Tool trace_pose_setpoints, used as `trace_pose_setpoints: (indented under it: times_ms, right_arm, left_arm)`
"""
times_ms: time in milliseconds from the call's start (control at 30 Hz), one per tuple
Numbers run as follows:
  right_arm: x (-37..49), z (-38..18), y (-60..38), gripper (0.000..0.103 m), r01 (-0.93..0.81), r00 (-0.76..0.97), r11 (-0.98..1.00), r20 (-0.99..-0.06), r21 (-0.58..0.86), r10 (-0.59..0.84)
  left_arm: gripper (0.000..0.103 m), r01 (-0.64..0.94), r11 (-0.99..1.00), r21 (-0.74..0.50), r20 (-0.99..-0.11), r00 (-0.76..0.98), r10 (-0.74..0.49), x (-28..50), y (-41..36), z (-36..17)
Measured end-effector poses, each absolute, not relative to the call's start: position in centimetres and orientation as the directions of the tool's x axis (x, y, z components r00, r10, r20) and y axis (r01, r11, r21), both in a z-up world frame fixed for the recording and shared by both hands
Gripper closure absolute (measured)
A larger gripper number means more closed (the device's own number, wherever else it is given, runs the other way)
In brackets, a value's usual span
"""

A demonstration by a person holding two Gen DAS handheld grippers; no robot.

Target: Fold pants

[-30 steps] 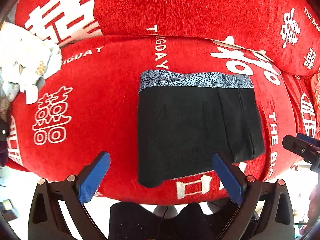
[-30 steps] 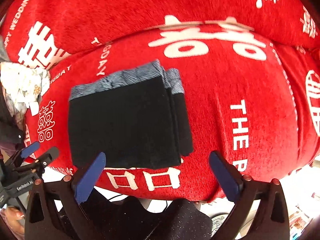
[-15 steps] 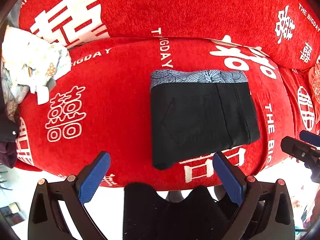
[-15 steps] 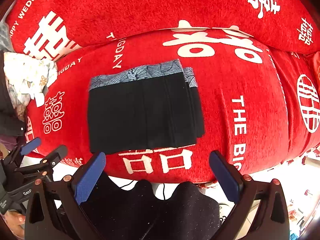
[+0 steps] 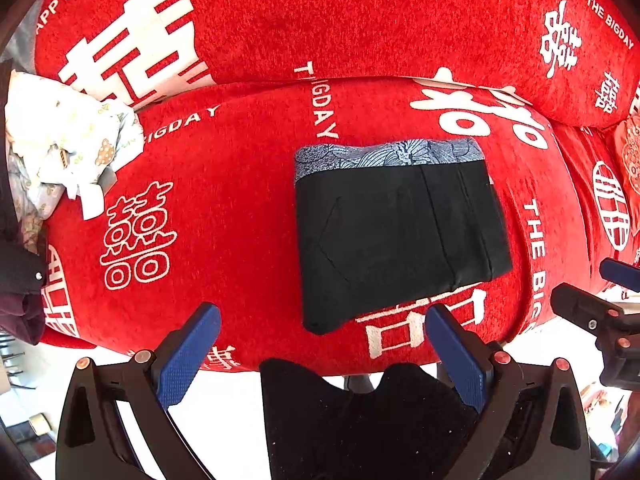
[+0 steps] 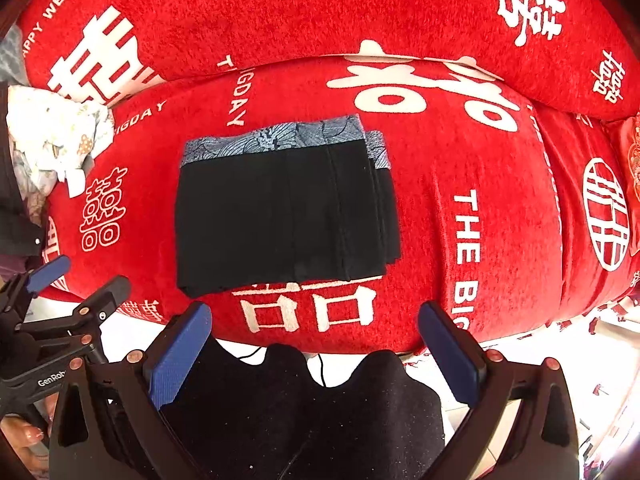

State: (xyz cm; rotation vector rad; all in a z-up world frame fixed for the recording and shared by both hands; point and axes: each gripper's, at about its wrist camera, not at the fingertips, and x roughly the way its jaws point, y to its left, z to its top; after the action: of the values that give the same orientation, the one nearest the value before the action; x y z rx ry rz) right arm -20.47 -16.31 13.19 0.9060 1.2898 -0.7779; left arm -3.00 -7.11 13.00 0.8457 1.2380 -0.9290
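Black pants folded into a neat rectangle, lying flat on the red sofa seat, blue-grey patterned waistband on the far edge. Sitting just past the left gripper, slightly right of centre between its jaws, not touching. Same deal for the right gripper: pants ahead and a bit left. Both sets of jaws spread wide, holding nothing. Crumpled pale printed cloth off at the seat's left end, well apart from the pants. Dark garment at the far left edge. Nothing lying between jaws and pants except bare red fabric with white lettering.
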Motion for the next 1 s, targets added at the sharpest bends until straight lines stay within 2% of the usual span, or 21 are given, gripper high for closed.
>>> trace_pose_setpoints:
  times_ms: [333, 1000]
  right_arm:
    - [-20.0, 13.4, -17.1, 0.000, 0.851, 0.099, 0.520, -0.995, 0.071, -0.026]
    - [-20.0, 13.6, -16.8, 0.000, 0.838, 0.108, 0.541, -0.994, 0.075, -0.030]
  left_arm:
    - [0.000, 0.905, 0.424, 0.041, -0.990, 0.093, -0.102, -3.9, -7.0, 13.5]
    - [0.000, 0.898, 0.433, 0.081, -0.985, 0.138, -0.102, -4.6, -7.0, 14.2]
